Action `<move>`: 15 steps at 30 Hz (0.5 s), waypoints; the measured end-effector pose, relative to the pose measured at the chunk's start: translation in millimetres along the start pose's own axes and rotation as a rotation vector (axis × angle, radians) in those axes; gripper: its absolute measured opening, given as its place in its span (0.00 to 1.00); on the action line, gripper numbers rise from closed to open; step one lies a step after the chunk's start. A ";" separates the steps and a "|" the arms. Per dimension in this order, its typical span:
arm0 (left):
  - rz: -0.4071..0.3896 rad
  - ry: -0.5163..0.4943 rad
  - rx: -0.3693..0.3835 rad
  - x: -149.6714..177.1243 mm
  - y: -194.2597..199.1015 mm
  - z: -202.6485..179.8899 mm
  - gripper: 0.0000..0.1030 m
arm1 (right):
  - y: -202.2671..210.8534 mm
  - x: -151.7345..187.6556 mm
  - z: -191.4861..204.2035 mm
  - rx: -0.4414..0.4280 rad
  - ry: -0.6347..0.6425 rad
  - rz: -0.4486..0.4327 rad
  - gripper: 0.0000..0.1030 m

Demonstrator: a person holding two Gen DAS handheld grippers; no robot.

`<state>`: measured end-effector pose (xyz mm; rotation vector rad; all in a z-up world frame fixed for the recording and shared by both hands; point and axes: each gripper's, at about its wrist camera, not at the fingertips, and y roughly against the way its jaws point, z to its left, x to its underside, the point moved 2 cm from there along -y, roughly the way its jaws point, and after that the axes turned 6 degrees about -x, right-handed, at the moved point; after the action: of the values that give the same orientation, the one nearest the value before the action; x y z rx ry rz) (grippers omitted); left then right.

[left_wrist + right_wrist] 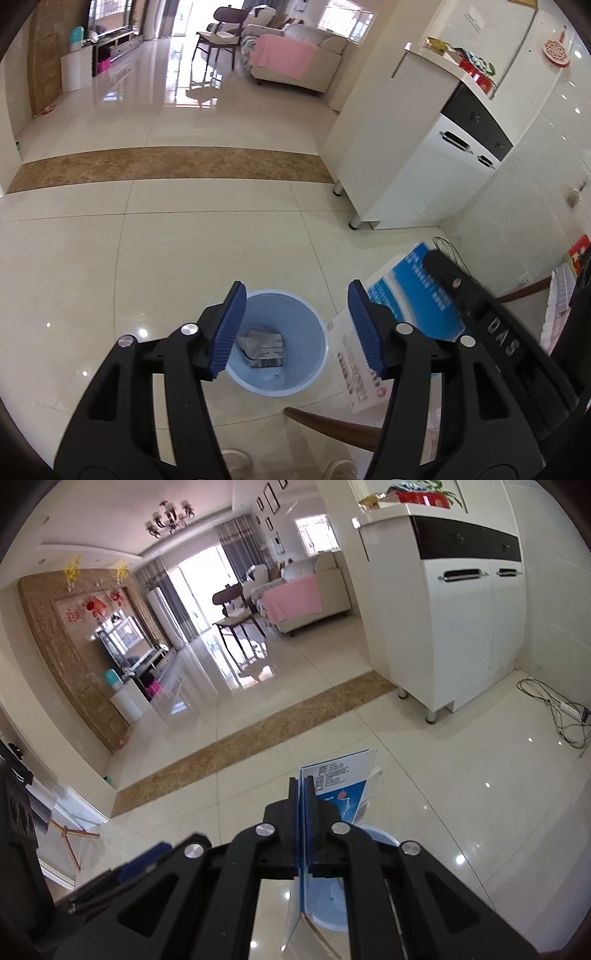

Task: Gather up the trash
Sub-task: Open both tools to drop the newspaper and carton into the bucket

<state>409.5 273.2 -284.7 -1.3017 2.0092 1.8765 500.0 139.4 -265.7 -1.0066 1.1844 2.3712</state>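
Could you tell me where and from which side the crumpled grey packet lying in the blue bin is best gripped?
Come straight down through the blue bin's open top; its walls block any side approach. Probably pinch the crumpled grey packet across its raised, folded upper edge.

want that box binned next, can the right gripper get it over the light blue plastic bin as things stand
Probably yes. The right gripper is shut on the flattened blue and white cardboard box, and the light blue plastic bin stands open-topped just beside and below. The open left gripper hovering over it may crowd the drop.
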 end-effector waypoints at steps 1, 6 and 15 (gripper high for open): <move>-0.004 0.005 -0.008 -0.9 2.9 1.2 0.58 | 1.7 -2.3 3.7 -0.007 0.005 -0.013 0.08; -0.035 0.008 -0.025 -5.4 25.0 0.5 0.62 | 21.1 -8.8 15.5 0.002 0.021 -0.038 0.27; -0.117 -0.026 0.033 -3.7 102.0 -22.9 0.66 | 119.2 -14.4 30.0 0.086 0.053 -0.128 0.39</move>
<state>358.6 242.7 -198.6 -1.3472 1.8992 1.7920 432.0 90.6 -174.5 -1.0884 1.1919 2.1899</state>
